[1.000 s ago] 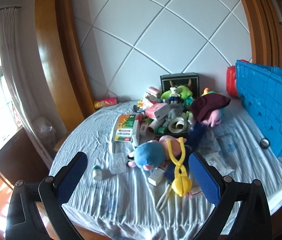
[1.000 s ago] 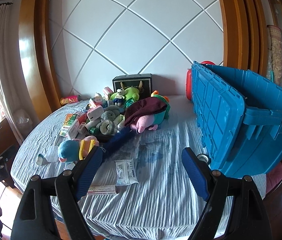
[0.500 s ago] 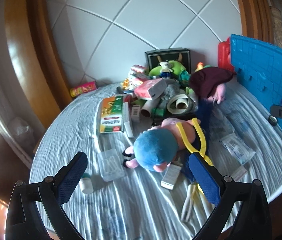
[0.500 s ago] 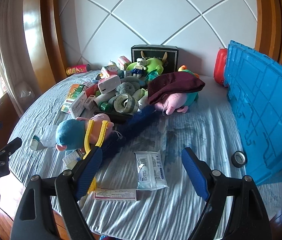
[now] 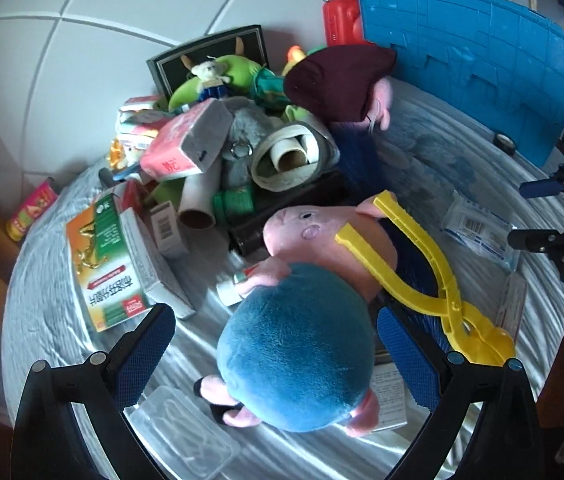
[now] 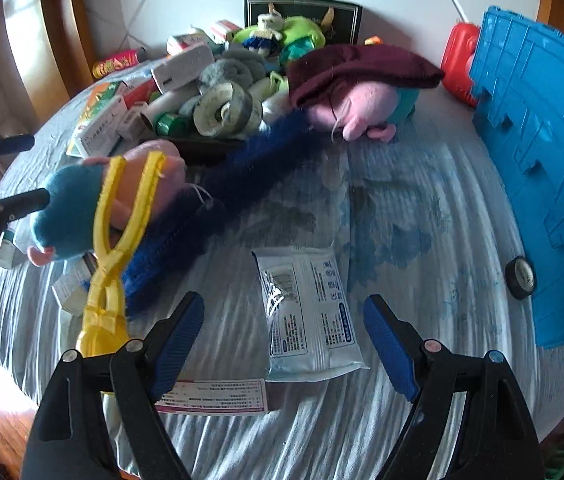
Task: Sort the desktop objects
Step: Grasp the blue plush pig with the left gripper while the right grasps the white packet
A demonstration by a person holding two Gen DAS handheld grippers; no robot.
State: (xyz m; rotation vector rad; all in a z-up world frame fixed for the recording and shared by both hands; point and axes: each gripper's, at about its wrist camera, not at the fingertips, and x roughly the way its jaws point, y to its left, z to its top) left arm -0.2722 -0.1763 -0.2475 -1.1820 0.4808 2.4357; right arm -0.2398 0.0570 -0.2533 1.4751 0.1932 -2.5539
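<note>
A blue and pink plush pig [image 5: 302,344] lies on the table, and my open left gripper [image 5: 275,338] hangs over it with a finger on each side of its blue body. Yellow plastic tongs [image 5: 422,276] rest across the plush. My right gripper [image 6: 284,340] is open above a white wipes packet [image 6: 308,304]; a flat pink-edged box [image 6: 213,396] lies just in front of its left finger. In the right wrist view the plush pig [image 6: 69,208] and the tongs [image 6: 117,236] sit to the left.
A heap of boxes, tape rolls [image 6: 225,108] and plush toys fills the table's back. A blue crate [image 6: 542,168] stands at the right with a black tape roll [image 6: 520,272] beside it. A green and orange box [image 5: 107,260] and a clear plastic case [image 5: 185,436] lie at the left.
Both grippers have dropped lower and moved forward over the table. The left one now straddles the blue plush; the right one has closed in on the wipes packet.
</note>
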